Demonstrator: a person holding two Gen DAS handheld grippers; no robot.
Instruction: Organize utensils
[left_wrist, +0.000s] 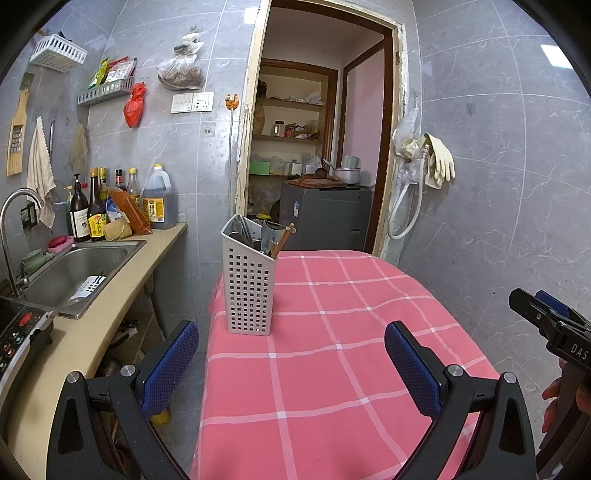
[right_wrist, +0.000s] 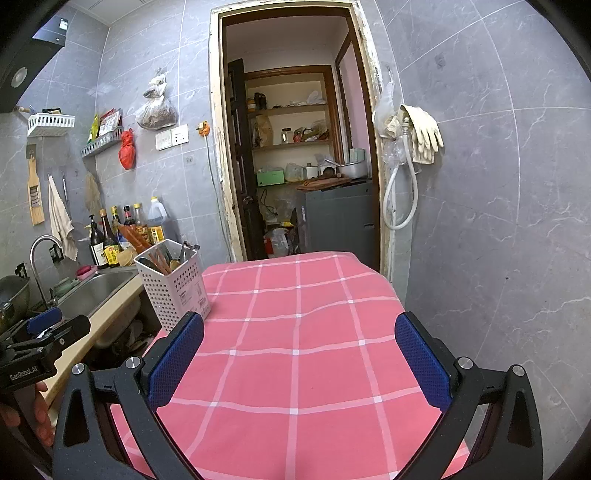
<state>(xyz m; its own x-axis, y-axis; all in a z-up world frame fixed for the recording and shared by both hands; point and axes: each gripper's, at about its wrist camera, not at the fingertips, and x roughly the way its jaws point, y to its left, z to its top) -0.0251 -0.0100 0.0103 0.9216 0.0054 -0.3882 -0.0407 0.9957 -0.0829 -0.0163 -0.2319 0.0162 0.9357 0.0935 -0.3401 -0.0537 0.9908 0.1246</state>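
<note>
- My left gripper (left_wrist: 291, 363), with black arms and blue padded fingers (left_wrist: 168, 363), stood wide and held nothing above the pink checked tablecloth (left_wrist: 332, 369).
- My right gripper (right_wrist: 300, 360) was likewise spread wide and empty over the same cloth.
- The white perforated plastic utensil holder (left_wrist: 248, 291) stood upright near the table's left edge, beside the steel sink (left_wrist: 79, 271).
- Wooden chopsticks (left_wrist: 283, 238) and spoons stood inside the holder.

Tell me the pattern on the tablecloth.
The tablecloth is pink with a white check; the right wrist view shows it best.
</note>
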